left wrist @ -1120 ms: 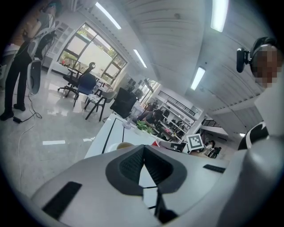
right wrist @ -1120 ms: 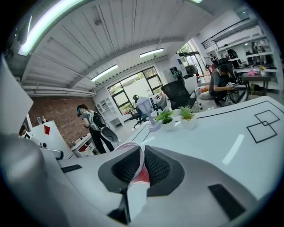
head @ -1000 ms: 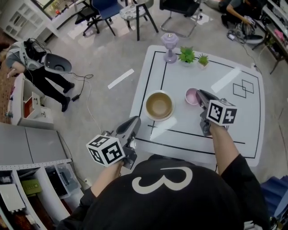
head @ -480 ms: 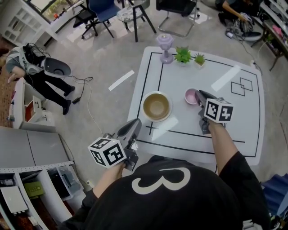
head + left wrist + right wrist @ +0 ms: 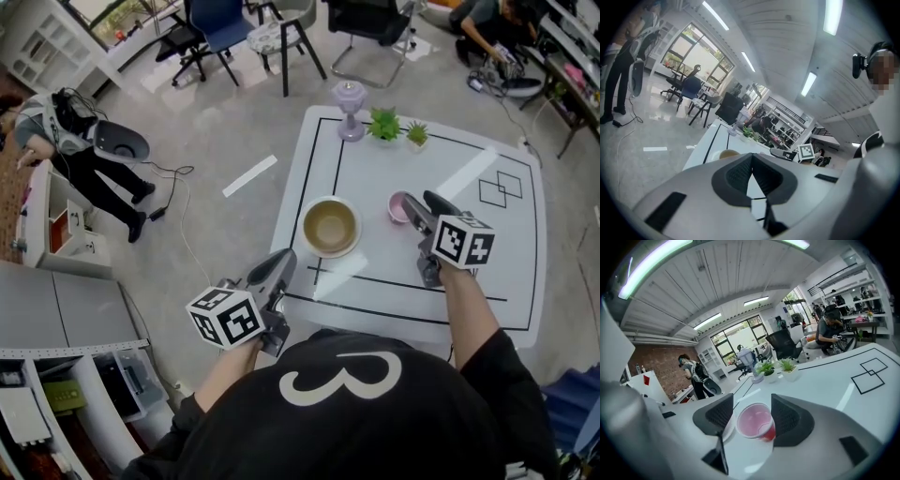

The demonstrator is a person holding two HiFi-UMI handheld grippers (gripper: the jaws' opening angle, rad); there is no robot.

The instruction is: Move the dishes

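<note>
Writing: a large white "3" on the back of the person's black shirt [image 5: 342, 375]. Each marker cube [image 5: 225, 317] bears black-and-white square patterns.
Table marks: a black line [image 5: 441, 286] frames the white table [image 5: 450, 169]. Two overlapping drawn squares [image 5: 502, 190] sit toward its 2 o'clock corner.
Right gripper: the right gripper [image 5: 419, 202] has its jaws apart, one on each side of the pink cup [image 5: 399, 206]. In the right gripper view the cup stands upright on the table between the two black pads and fills most of the gap. I cannot tell whether either pad touches it.
Left gripper: the left gripper [image 5: 279, 259] has its jaws closed tip to tip with nothing between them. It is off the table at the 8 o'clock corner, above the grey floor [image 5: 216, 225].
Dishes: the bowl [image 5: 330, 227], tan inside with a white rim round it, sits at 9 o'clock from the cup, well apart from it. It lies close to the table's left edge, just inside the black line.
Far edge: a purple lamp [image 5: 350, 97] and two small potted plants [image 5: 384, 124] line the 12 o'clock side.
Open room: the table's surface from centre to 3 o'clock lies bare, apart from the drawn squares.
</note>
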